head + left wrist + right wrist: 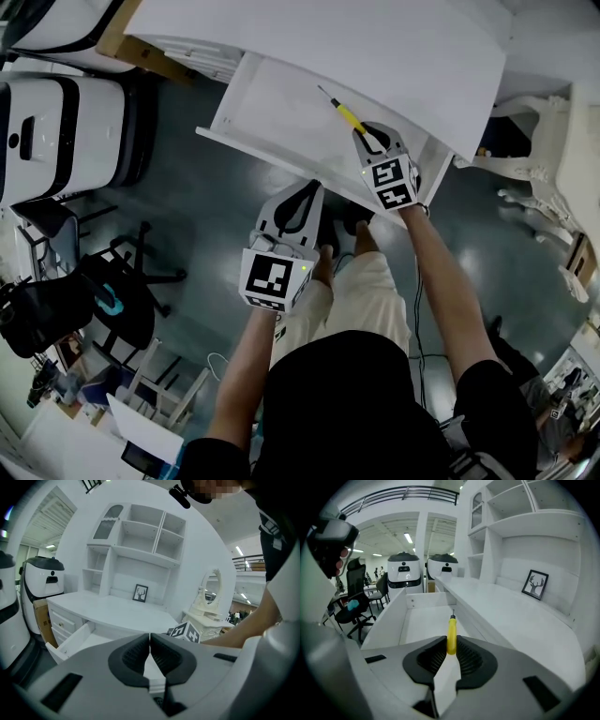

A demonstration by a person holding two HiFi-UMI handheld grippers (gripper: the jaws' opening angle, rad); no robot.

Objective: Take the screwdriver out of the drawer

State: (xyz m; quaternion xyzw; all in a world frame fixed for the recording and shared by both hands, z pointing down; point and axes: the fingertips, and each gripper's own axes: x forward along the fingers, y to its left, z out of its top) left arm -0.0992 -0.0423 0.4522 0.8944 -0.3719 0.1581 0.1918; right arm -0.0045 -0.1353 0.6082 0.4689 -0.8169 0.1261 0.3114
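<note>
Screwdriver (451,637) clamped by its yellow handle in right gripper (451,649) over drawer (417,620): hold firmly, lift clear of desk (511,616) edge. Left gripper (150,639) closed, empty.

No words, numbers, brands or labels can be read in any view.

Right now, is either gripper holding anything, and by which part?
The right gripper holds the yellow screwdriver by the butt of its handle, above the open drawer. The left gripper is shut, empty.
</note>
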